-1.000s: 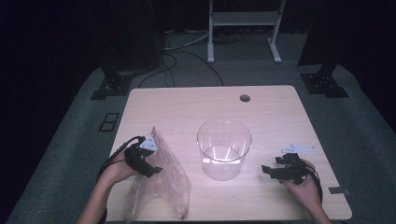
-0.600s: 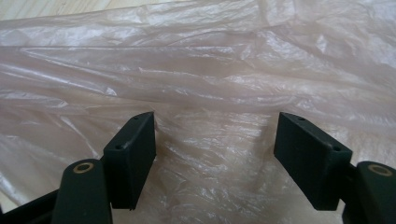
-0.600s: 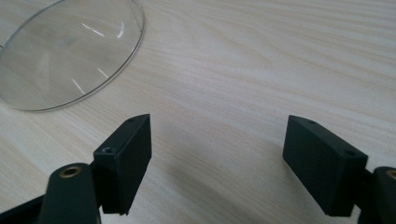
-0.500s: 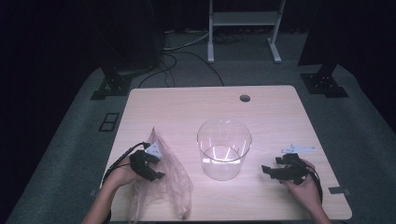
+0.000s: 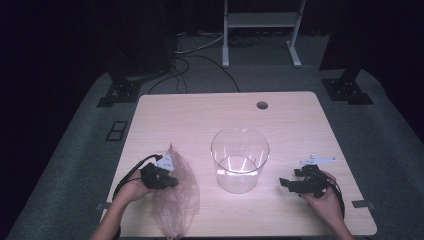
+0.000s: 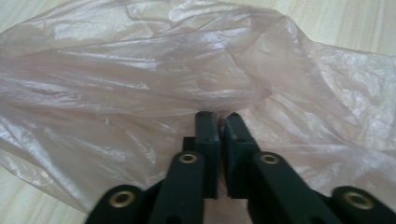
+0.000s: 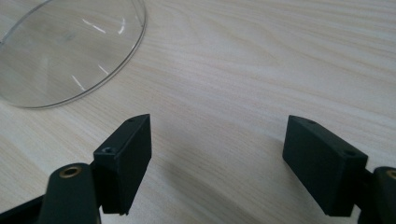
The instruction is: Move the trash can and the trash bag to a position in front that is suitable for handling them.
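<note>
A thin, pinkish see-through plastic bag (image 5: 176,202) lies crumpled at the table's front left. My left gripper (image 5: 171,181) rests on the bag's upper edge. In the left gripper view its jaws have just been closing, and they now stand together, pinching a fold of the bag (image 6: 140,70) at the left gripper's tips (image 6: 218,115). A clear round container (image 5: 240,160) stands upright and empty at the table's middle. My right gripper (image 5: 283,183) sits to its right, pointing at it. The right gripper (image 7: 219,140) is open over bare wood, with the container's rim (image 7: 60,51) at upper left.
The light wooden table (image 5: 200,115) has a round cable hole (image 5: 262,105) near its far edge. Black stand feet (image 5: 120,92) and a white frame (image 5: 260,30) stand on the grey floor beyond the table.
The left gripper has edged slightly onto the bag and its jaws have come together on the film. The right hand and the container have stayed put.
</note>
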`<state>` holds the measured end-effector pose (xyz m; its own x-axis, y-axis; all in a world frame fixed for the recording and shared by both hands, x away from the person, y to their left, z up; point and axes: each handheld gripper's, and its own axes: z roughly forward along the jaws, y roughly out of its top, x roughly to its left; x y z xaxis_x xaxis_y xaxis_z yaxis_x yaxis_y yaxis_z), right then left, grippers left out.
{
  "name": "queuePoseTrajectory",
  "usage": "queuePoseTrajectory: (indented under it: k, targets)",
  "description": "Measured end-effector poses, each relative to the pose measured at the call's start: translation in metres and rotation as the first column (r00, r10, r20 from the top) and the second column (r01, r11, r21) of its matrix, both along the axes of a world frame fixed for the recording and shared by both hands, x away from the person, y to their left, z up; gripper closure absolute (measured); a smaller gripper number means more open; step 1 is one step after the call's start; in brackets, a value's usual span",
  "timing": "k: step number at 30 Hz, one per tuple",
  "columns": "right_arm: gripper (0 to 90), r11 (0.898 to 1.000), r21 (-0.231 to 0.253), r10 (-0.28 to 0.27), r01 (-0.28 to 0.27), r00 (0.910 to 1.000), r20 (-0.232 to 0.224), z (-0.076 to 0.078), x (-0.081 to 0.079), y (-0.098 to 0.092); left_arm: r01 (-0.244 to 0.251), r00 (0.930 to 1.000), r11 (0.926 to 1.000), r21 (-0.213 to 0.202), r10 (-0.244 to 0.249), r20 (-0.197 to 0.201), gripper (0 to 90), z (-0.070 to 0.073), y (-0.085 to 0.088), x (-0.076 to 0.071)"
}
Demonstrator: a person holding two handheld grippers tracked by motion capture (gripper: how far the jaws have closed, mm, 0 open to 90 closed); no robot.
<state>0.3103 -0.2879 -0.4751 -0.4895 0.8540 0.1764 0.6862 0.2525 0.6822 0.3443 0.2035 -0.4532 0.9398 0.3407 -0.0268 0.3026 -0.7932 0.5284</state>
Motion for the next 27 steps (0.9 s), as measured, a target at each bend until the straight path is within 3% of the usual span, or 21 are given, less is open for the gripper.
queuePoseTrajectory:
  k: [5,10,15,16,17,27]
  targets:
    - [23.0,1.0,0.003,0.0,0.0,1.0,0.001,0.001,0.0,-0.001,0.021,0.9992,0.9998,0.007,-0.021,-0.034,88.8,0.002,-0.003,0.003]
    - [22.9,1.0,0.007,0.002,-0.002,1.0,0.004,0.002,0.001,-0.002,0.044,0.9981,0.9981,-0.042,-0.046,-0.041,88.8,0.018,-0.005,0.006]
    - [22.9,1.0,0.011,0.007,-0.007,0.9998,0.016,0.006,0.002,-0.003,0.083,0.9964,0.9944,-0.066,-0.084,-0.014,88.8,0.05,-0.012,0.005]
    - [22.9,1.0,0.009,0.007,-0.007,0.9998,0.018,0.007,0.002,-0.003,0.106,0.9944,0.9919,-0.071,-0.106,-0.001,88.8,0.065,-0.016,0.004]
    - [22.9,1.0,0.009,0.007,-0.007,0.9998,0.018,0.007,0.002,-0.003,0.106,0.9944,0.9919,-0.071,-0.106,-0.001,88.8,0.065,-0.016,0.004]
    - [22.9,1.0,0.014,0.0,0.0,0.9996,0.03,0.01,0.001,-0.006,0.21,0.9768,0.971,-0.115,-0.203,0.069,88.8,0.141,-0.043,-0.008]
